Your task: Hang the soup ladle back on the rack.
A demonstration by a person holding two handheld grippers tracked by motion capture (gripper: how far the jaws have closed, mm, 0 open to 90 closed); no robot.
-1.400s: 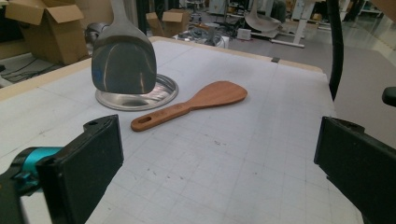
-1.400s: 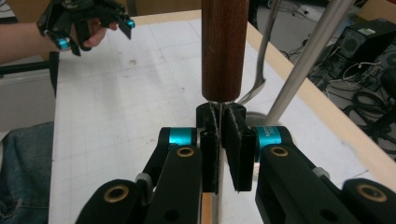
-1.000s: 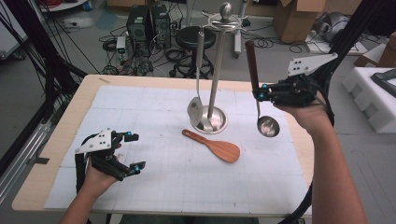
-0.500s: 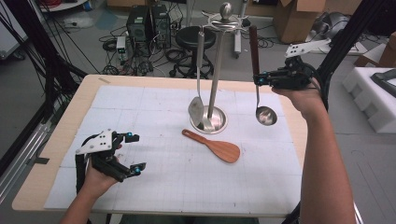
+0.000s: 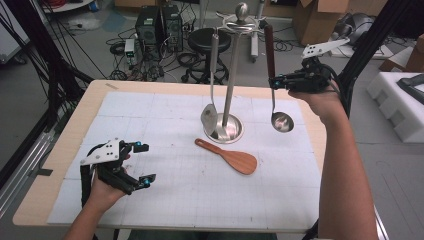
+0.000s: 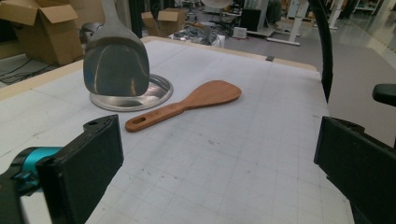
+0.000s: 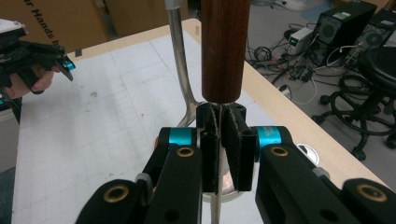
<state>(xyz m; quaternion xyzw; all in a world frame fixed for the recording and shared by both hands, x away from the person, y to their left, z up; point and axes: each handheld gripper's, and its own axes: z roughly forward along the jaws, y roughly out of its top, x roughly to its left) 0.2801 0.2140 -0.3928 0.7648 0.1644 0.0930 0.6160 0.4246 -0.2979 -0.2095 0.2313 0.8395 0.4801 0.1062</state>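
**Ladle pinched in the air next to the rack**

So the ladle [image 5: 281, 121] is the thing in play here. It's got a dark brown wooden handle, round and smooth, then a thin metal stem going down to a shiny little round bowl. It hangs upright off the table, just to the right of the rack [image 5: 231, 75], with the bowl low over the white mat [image 5: 165, 125]. The right gripper [image 5: 274, 81] has its jaws squeezed together on the thin stem right below the wooden grip. In the right gripper view the black pads [image 7: 211, 154] look rough, kind of foamy, and they meet with just the metal sliver between them. The handle top is cut off there, and the bowl is hidden under the gripper body.

The rack is a polished steel post with a ball on top and a round dished base. A steel spatula [image 5: 210, 118] hangs from it, flat blade down near the base, mirror-ish finish. In the left gripper view its blade [image 6: 116, 65] is big and close, handle cut off by the frame.

A wooden rice paddle [image 5: 231, 157] lies flat on the mat in front of the base, orange-brown, rounded blade, with a hole in the handle end.

The left gripper [image 5: 141, 162] sits low over the near left of the mat, jaws wide apart, nothing between them. The mat has a faint grid and some scuffs. The table [image 5: 60, 150] edge is pale wood.
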